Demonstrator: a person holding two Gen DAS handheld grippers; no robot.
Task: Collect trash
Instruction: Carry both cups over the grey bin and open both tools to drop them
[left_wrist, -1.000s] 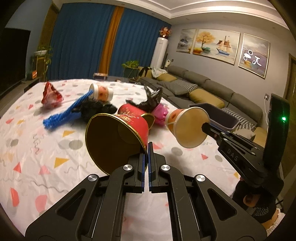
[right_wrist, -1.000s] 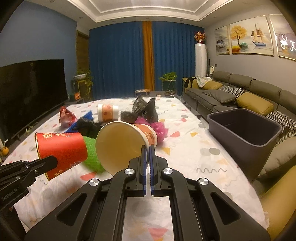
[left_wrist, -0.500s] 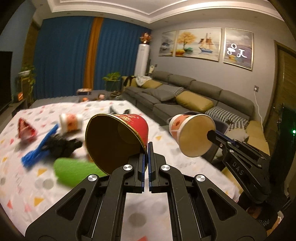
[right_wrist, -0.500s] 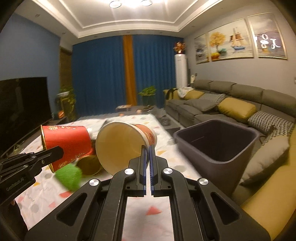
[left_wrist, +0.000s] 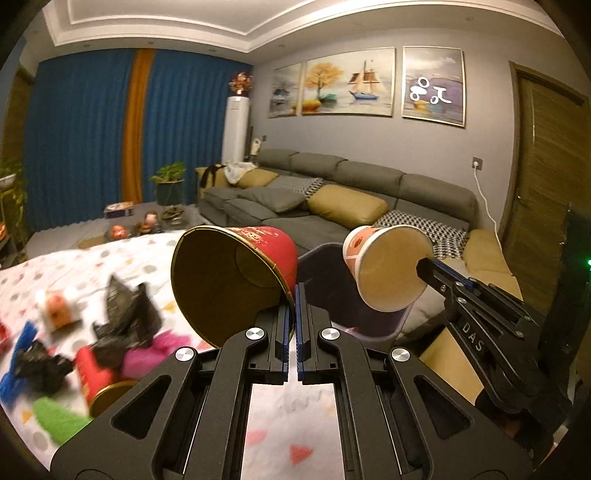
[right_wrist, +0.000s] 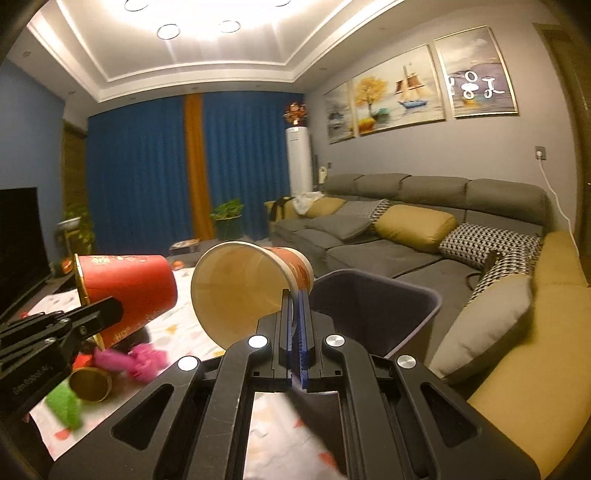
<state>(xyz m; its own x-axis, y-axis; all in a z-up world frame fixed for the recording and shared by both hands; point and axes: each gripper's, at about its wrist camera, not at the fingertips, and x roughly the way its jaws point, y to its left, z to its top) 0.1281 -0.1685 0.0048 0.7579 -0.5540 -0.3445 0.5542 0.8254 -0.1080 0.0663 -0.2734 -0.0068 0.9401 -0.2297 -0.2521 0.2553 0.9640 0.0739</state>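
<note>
I am seeing a red paper cup with gold rim and gold lettering (left_wrist: 236, 280), an orange-and-white printed paper cup with tan interior (right_wrist: 247, 288), a dark grey plastic bin (right_wrist: 373, 306), and a white tablecloth dotted with pastel triangles and circles (left_wrist: 92, 266).

A home living room, lit for evening.
A long grey sofa (right_wrist: 424, 221) with mustard cushions (right_wrist: 415, 227), blue floor-length curtains (right_wrist: 140, 177), framed paintings (right_wrist: 399, 92), a dark television (right_wrist: 20, 236), a potted plant (right_wrist: 227, 218) and a standing air conditioner (right_wrist: 300, 158).
</note>
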